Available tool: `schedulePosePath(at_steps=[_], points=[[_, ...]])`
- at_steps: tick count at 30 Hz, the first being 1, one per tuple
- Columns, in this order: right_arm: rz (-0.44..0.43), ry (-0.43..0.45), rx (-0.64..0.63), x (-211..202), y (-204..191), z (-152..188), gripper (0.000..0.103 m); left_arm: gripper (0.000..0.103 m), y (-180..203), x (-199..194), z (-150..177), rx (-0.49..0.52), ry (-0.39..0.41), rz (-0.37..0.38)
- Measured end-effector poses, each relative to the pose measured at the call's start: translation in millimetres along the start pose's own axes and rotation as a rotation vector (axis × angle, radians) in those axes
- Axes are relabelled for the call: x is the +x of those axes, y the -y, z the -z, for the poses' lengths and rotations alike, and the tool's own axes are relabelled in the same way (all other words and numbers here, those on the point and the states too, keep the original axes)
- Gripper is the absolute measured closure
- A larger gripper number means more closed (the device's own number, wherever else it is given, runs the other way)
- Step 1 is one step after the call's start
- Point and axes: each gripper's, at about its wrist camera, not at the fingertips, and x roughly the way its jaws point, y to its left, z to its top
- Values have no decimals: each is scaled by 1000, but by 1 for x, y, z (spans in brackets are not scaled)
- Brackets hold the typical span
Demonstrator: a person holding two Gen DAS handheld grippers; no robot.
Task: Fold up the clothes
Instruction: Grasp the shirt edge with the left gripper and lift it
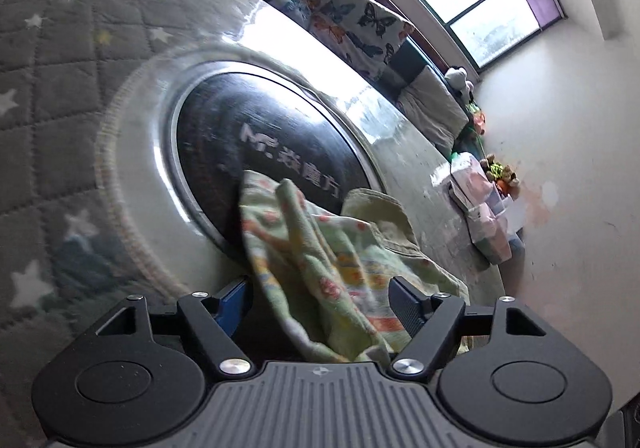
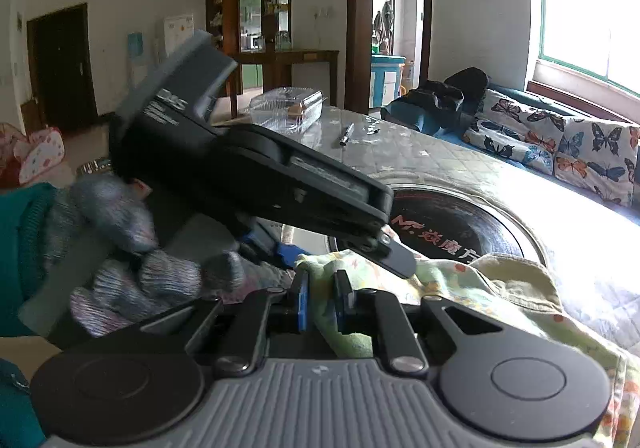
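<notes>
Your right gripper (image 2: 322,302) pinches the crumpled green flowered cloth (image 1: 320,260); your left gripper (image 1: 320,302) is spread around it; folding remains.

Hidden, cropped and blurred parts

The cloth (image 1: 320,272) is blurred in the left view, its lower end hidden behind the left gripper (image 1: 320,300) body — and cut by the right view's edge. The left gripper (image 2: 256,176) hides part of the disc (image 2: 452,224); the gloved hand (image 2: 132,260) is smeared, its sleeve (image 2: 20,248) cropped.
</notes>
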Motion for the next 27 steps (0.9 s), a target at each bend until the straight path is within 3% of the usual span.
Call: schedulePosePath(at_steps=[5, 9, 16, 19, 23, 27], points=[[-22, 5, 24, -4, 5, 8, 91, 74, 8, 14, -1, -7, -36, 11], [-39, 8, 48, -6, 10, 11, 88, 86, 7, 15, -1, -4, -38, 6], [68, 26, 126, -26, 41, 19, 73, 88, 5, 16, -1, 3, -40, -3], [192, 14, 171, -31, 71, 28, 62, 88, 3, 17, 0, 5, -41, -7], [368, -2, 240, -34, 112, 44, 59, 88, 3, 17, 0, 12, -41, -14], [458, -10, 330, -35, 146, 58, 57, 88, 4, 18, 0, 22, -42, -22]])
